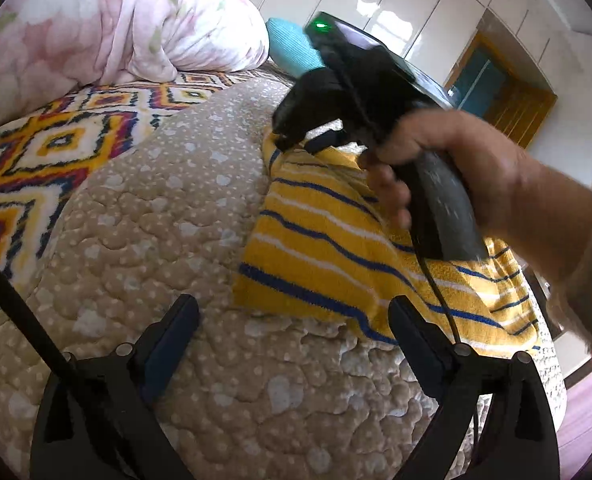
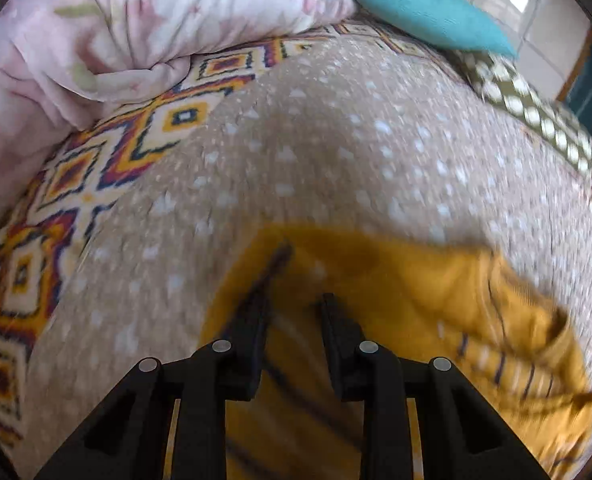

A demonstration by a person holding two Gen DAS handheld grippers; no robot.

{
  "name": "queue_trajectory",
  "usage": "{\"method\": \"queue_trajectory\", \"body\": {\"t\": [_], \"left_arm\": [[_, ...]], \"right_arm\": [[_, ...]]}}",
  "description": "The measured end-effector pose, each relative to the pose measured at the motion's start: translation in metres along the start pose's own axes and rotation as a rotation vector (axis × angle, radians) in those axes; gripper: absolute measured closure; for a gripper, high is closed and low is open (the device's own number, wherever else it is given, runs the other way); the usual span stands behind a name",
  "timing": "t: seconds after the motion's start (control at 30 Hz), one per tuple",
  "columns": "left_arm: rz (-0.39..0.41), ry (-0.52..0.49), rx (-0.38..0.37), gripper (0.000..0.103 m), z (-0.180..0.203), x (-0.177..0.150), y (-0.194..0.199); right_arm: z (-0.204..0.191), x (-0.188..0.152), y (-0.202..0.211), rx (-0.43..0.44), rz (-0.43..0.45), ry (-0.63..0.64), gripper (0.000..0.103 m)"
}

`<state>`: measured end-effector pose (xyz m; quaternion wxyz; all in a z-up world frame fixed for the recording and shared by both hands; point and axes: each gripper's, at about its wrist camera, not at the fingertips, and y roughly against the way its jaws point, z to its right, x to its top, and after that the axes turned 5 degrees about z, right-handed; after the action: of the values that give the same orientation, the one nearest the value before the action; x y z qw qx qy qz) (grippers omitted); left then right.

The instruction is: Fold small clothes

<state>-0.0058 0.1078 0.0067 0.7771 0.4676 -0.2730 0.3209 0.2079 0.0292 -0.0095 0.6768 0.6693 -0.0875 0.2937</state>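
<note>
Left wrist view: left gripper point(image 1: 294, 320) spread wide, empty; right gripper point(image 2: 294, 300) half-spread over striped garment point(image 1: 336, 240).

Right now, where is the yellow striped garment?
The yellow striped garment lies on the beige quilt, right of centre in the left wrist view, under the right gripper.

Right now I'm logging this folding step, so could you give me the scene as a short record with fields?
surface: beige quilted bedspread
garment: yellow striped cloth, lying on the bedspread
left gripper: open, empty, near the cloth's edge
right gripper: over the cloth's far end, jaws partly apart, grip unclear in the blur
right hand: on the right gripper's handle
background: pink floral duvet, teal pillow, patterned blanket
</note>
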Motion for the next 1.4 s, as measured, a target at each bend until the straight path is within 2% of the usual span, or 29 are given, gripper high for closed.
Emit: {"method": "queue_trajectory", "body": {"t": [0.07,0.13,0.27,0.37,0.5,0.57,0.6,0.63,0.67,0.73,0.77,0.83,0.87,0.97,1.07,1.13,1.23,1.4], "left_arm": [[-0.002,0.000,0.000,0.008,-0.001,0.001,-0.002],[-0.002,0.000,0.000,0.008,-0.001,0.001,-0.002],[-0.012,0.000,0.013,0.008,-0.001,0.003,-0.005],[-0.020,-0.005,0.033,0.008,0.002,0.004,-0.005],[-0.013,-0.013,0.046,0.008,0.006,0.003,0.004],[0.015,-0.003,0.016,0.008,0.008,0.003,0.016],[0.034,0.000,0.006,0.008,0.009,0.003,0.021],[0.049,-0.002,0.008,0.008,0.010,0.003,0.025],[0.068,-0.009,0.020,0.008,0.012,0.004,0.027],[0.075,-0.020,0.047,0.008,0.016,0.006,0.024],[0.066,-0.024,0.051,0.008,0.018,0.007,0.019],[0.036,-0.026,0.060,0.008,0.022,0.008,0.009],[0.019,-0.029,0.072,0.008,0.024,0.008,0.004],[-0.026,-0.039,0.123,0.008,0.027,0.008,-0.010],[-0.052,-0.026,0.136,0.008,0.024,0.006,-0.017],[-0.048,-0.032,0.136,0.008,0.024,0.004,-0.018],[-0.052,-0.055,0.152,0.008,0.026,0.002,-0.022],[-0.070,-0.083,0.166,0.003,0.031,0.001,-0.028]], "right_arm": [[0.000,0.010,0.008,-0.006,0.000,0.024,0.070],[0.007,0.011,0.030,0.022,0.040,0.016,0.070],[0.043,-0.009,0.084,0.057,0.117,-0.024,0.062],[0.100,-0.055,0.112,0.055,0.114,-0.130,0.062],[0.180,-0.121,0.115,-0.001,0.058,-0.302,0.062],[0.229,-0.158,0.106,-0.062,0.021,-0.432,0.062],[0.253,-0.174,0.102,-0.128,0.000,-0.494,0.062],[0.279,-0.191,0.099,-0.176,-0.005,-0.574,0.064],[0.300,-0.206,0.104,-0.157,0.035,-0.664,0.075],[0.317,-0.219,0.114,-0.109,0.085,-0.769,0.085],[0.316,-0.221,0.123,-0.119,0.108,-0.772,0.083],[0.304,-0.218,0.140,-0.210,0.137,-0.704,0.069],[0.294,-0.218,0.151,-0.210,0.170,-0.663,0.068],[0.272,-0.223,0.170,-0.119,0.212,-0.613,0.068],[0.244,-0.239,0.178,-0.010,0.217,-0.586,0.068],[0.232,-0.255,0.172,0.019,0.186,-0.581,0.068],[0.230,-0.291,0.153,0.017,0.139,-0.618,0.068],[0.246,-0.333,0.161,0.043,0.213,-0.677,0.071]]}}
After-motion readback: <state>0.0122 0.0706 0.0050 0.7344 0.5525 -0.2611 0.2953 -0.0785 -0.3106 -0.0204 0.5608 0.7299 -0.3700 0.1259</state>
